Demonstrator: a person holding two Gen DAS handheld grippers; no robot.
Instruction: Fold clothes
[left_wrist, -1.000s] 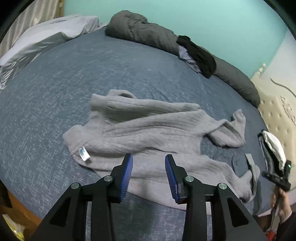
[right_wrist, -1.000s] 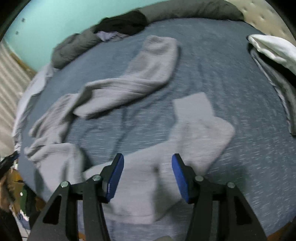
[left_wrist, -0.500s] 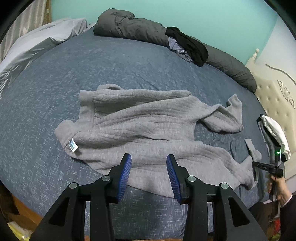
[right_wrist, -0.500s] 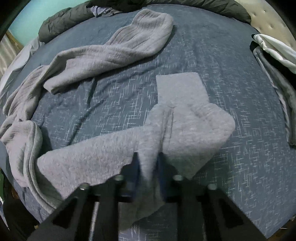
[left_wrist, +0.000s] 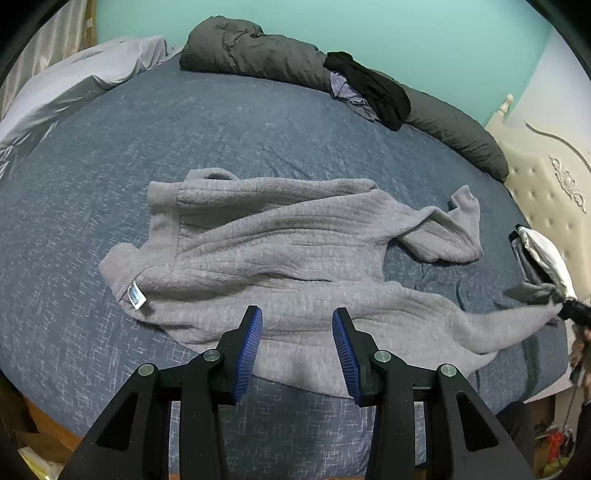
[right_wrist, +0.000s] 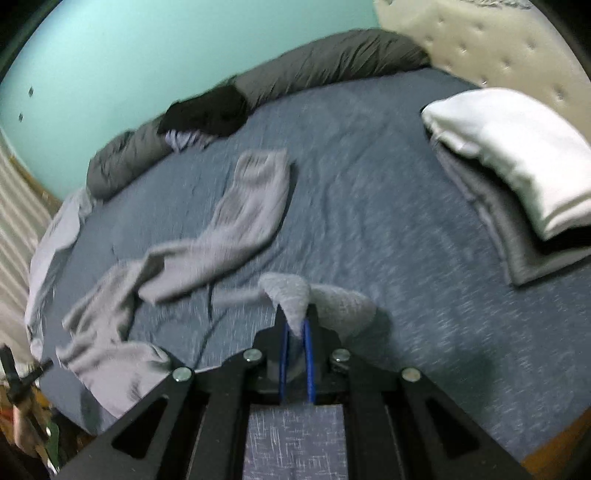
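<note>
A grey sweater (left_wrist: 280, 251) sprawls across mid-frame on the blue bed (left_wrist: 221, 122), body crumpled, one sleeve (left_wrist: 443, 236) bent at the right. The right gripper (right_wrist: 295, 332) is clamped on the other sleeve's cuff (right_wrist: 291, 299), lifting it. The left gripper (left_wrist: 297, 347) hangs spread wide above the hem, holding nothing. This looks like straightening the sleeve; next it needs pulling taut and laying flat.

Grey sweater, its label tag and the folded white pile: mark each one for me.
grey sweater (left_wrist: 280, 243), left wrist view, middle of the body panel.
label tag (left_wrist: 136, 295), left wrist view, the blue and white tag at the hem.
folded white pile (right_wrist: 517, 155), right wrist view, top white fold.
</note>
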